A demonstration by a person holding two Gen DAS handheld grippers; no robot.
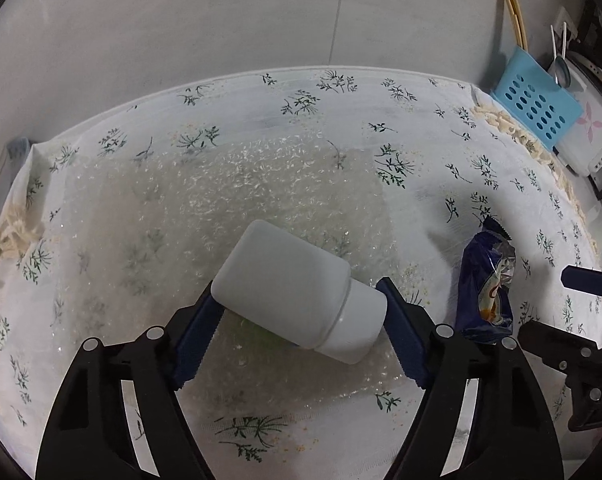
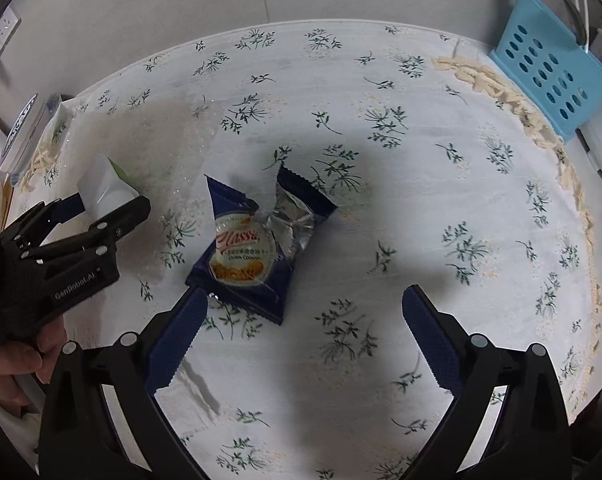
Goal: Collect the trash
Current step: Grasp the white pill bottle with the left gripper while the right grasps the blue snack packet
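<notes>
Left gripper [image 1: 301, 316] clamped on a white bottle [image 1: 297, 292], pads on its cap end and body, bottle tilted, base pointing away, held over bubble wrap [image 1: 221, 208] on the tablecloth [image 1: 381, 92]. Right gripper [image 2: 303, 326] wide apart, nothing between the fingers; torn blue wrapper [image 2: 253, 244] lies flat just beyond the left fingertip [image 2: 193, 304], nearly touching it. Blue basket [image 2: 553, 68] at the far right edge.
</notes>
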